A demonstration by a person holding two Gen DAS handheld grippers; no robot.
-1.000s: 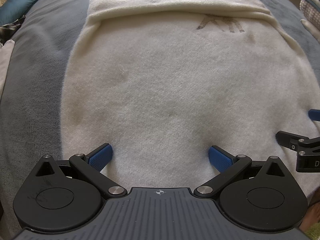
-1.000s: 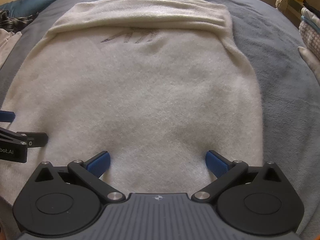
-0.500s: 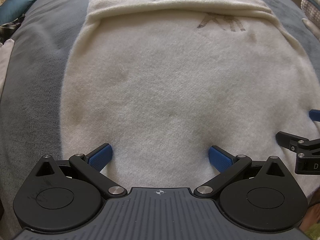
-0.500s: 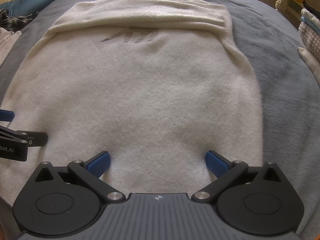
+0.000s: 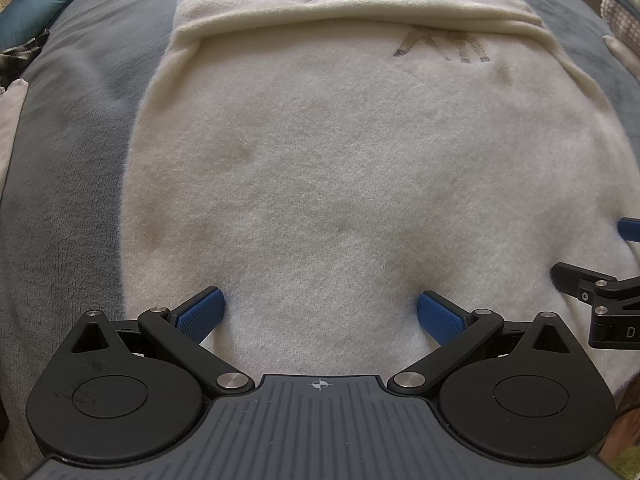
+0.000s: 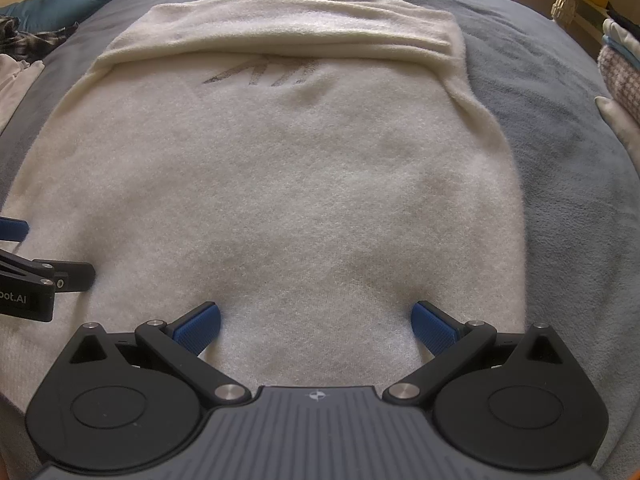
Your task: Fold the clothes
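Left wrist view: cream sweater [image 5: 340, 168] lies flat on grey blanket [image 5: 68, 184], far end already folded over into a thick band, faint dark print just below the band. Left gripper [image 5: 320, 312] sits low at the near hem w/ blue pads [image 5: 200, 312] spread wide, holding nothing; fabric lies between them, not pinched. Right gripper's black linkage shows at the right edge, just beside, also over the near hem. Judgement: step in hand looks like taking the near hem to fold it toward the band; to do it well, get the lower pad under both layers, close square on the hem, match height w/ the other side so the crease stays straight. Left garment edge is clean, w/ bare blanket beside it; blue pillow [image 5: 36, 4] and checked cloth well apart at far left. Right wrist view: right gripper [image 6: 316, 320] same story, fingers wide apart, empty, sweater hem between pads. Left gripper's linkage at the left edge. Right side edge of sweater runs straight, open blanket beyond it; stacked folded laundry [image 6: 620, 76] at far right, well clear. Plenty of room fwd for the lift-and-carry.
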